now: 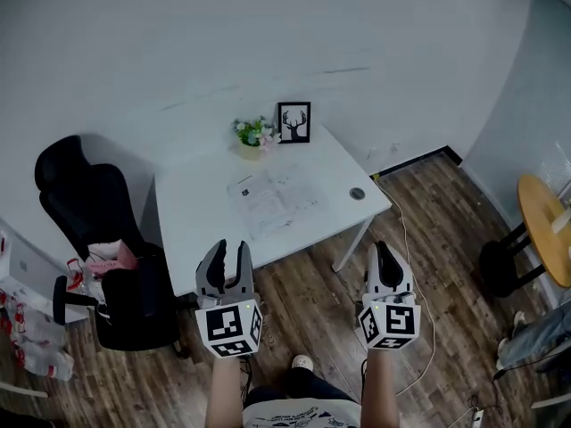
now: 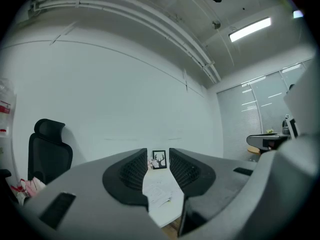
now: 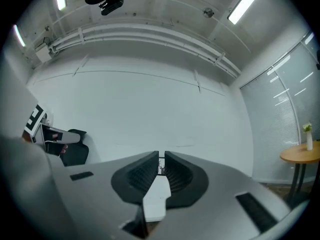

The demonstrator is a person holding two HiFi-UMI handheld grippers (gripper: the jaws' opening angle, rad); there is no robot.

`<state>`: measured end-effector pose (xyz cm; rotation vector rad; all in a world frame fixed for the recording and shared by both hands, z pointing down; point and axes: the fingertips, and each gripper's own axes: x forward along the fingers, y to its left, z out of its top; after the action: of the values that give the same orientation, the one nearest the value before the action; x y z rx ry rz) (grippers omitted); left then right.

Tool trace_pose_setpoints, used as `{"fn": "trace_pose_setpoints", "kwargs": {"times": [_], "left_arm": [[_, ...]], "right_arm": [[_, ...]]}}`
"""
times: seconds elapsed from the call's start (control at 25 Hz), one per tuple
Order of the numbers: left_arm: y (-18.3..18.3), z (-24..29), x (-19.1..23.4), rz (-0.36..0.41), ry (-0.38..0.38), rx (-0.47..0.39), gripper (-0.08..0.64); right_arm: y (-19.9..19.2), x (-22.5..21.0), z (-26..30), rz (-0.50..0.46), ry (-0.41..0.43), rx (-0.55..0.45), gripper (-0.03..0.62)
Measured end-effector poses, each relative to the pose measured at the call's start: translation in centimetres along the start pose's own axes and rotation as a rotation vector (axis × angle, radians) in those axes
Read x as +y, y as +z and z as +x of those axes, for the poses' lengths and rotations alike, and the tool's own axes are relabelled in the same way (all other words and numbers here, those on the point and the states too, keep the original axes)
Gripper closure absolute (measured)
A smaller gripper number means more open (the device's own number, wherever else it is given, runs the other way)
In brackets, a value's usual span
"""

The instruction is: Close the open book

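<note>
Book: lies open, pages up, on the middle of the bench; nothing touches it.
Bench: white, rectangular, set cornerwise against the wall, on a wood floor.
Left claw: held level over the floor, well short of the bench's near edge and pointing toward it; jaws stand moderately apart with nothing between them. In the left gripper view the bench and book show through the gap.
Right claw: level as well, off the bench's near right corner and clear of it; jaws almost together, leaving only a slim slit, and empty.
Marker cubes: one on the back end of each claw, on the side away from the bench.
Plant: small pot with flowers at the bench's far edge.
Picture: black frame with a deer head, upright at the bench's far corner, just beside the plant.
Disc: small, dark and round, near the bench's right corner.
Chair: black office chair left of the bench, close to its side.
Round table: wooden top, well to the right of the bench.
</note>
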<state>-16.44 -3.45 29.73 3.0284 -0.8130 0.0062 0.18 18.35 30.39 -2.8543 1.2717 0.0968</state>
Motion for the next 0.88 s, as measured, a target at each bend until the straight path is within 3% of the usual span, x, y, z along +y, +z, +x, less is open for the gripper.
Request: {"fn": "trace_pose_setpoints", "kwargs": {"times": [0.28,0.88], "left_arm": [[-1.7,4.2,-1.8,0.002,0.031,0.039,0.440],[-3.5,11.5,-2.5,-0.013,0.055,0.065,0.440]], "right_arm": [[-1.8,-3.3,4.0,0.016,0.025,0.022,0.541],[-4.3,-6.3,10.8,0.028,0.047,0.050,0.541]]}}
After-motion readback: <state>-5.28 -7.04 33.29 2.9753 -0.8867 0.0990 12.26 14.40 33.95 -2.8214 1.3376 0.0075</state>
